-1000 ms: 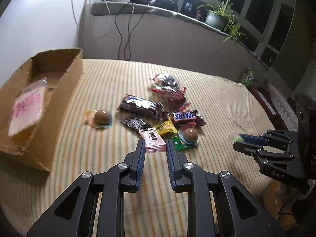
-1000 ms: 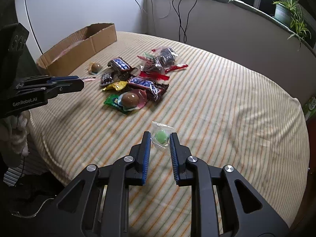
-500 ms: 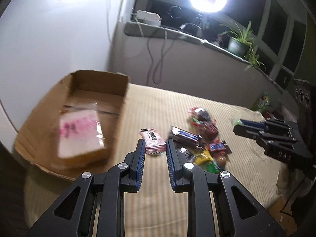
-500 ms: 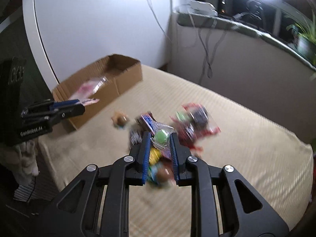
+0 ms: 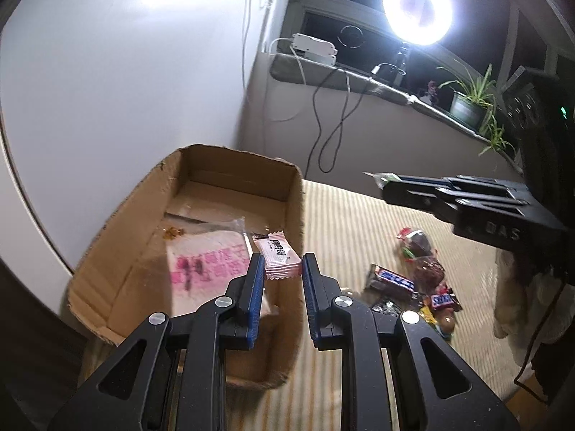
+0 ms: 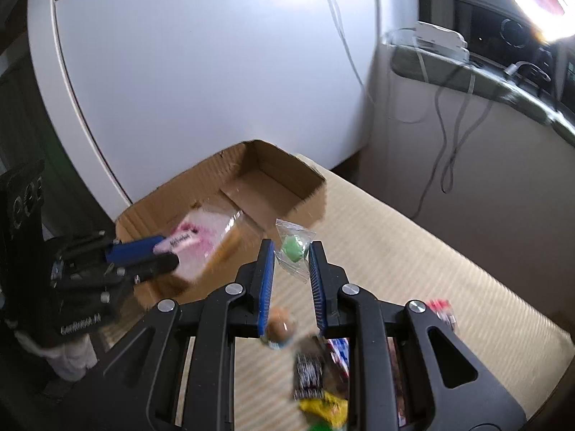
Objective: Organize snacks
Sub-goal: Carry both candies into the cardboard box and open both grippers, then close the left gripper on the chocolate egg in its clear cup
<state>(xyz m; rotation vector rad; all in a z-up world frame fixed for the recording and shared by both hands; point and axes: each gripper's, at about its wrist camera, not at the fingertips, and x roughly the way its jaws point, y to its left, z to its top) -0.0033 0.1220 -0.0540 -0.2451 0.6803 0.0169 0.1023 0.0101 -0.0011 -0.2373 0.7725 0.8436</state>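
Snack transfer to box: both grippers loaded, drop-off risks.

Striped bed (image 5: pixel 359 222): carries the cardboard box (image 5: pixel 294 194) at its left edge, by the wall; loose snack pile (image 5: pixel 413 283) lies toward the right side. Box: already holds a pink-printed bag (image 5: pixel 212 262). Left gripper (image 5: pixel 278 269): narrow, pinching a pink wafer packet (image 5: pixel 276 253) above the box's near-right wall; released here, it may catch the rim and fall outside. Right gripper (image 6: pixel 291 255): closed on a clear wrapper with green candy (image 6: pixel 294 248), short of the box's right rim; the slippery film could slide free, and the two grippers, converging on one opening, could collide.
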